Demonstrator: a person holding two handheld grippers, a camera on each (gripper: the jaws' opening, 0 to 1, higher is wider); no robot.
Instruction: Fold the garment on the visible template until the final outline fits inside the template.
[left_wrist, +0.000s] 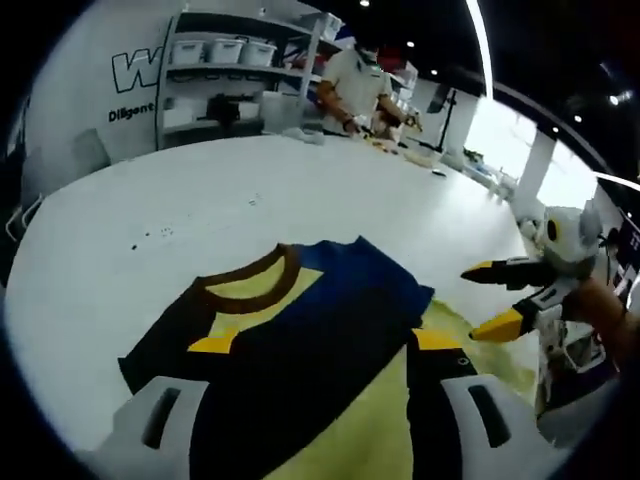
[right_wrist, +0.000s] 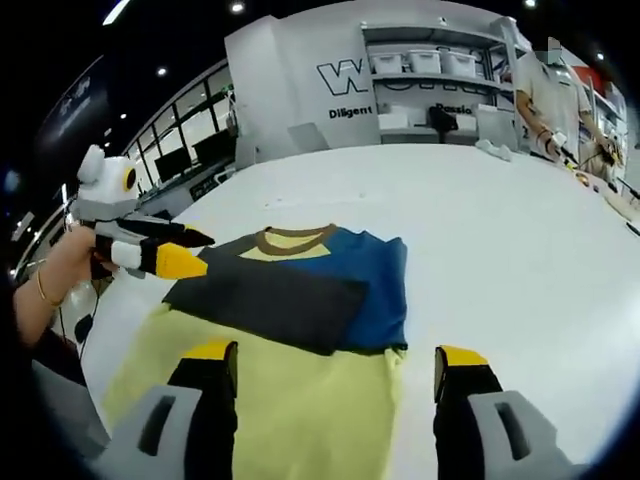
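Note:
A shirt (right_wrist: 330, 275) with a brown collar (left_wrist: 255, 283), a blue part and a dark folded-over part lies flat on the white table (left_wrist: 300, 180). A pale yellow area (right_wrist: 300, 400) spreads out from under it toward me; I cannot tell whether this is the shirt's lower part or the template. My left gripper (left_wrist: 325, 342) hovers over the shirt, open with its jaws wide apart and nothing between them; it also enters the right gripper view as the left gripper (right_wrist: 200, 252), held by a hand at the shirt's left edge. My right gripper (right_wrist: 335, 353) is open above the yellow area, and comes into the left gripper view as the right gripper (left_wrist: 482, 300).
The table runs far beyond the shirt. A person (left_wrist: 355, 85) works at its far end among small items (left_wrist: 400, 145). Shelves with white bins (right_wrist: 430, 65) stand against the lettered back wall. Windows (right_wrist: 180, 150) line one side.

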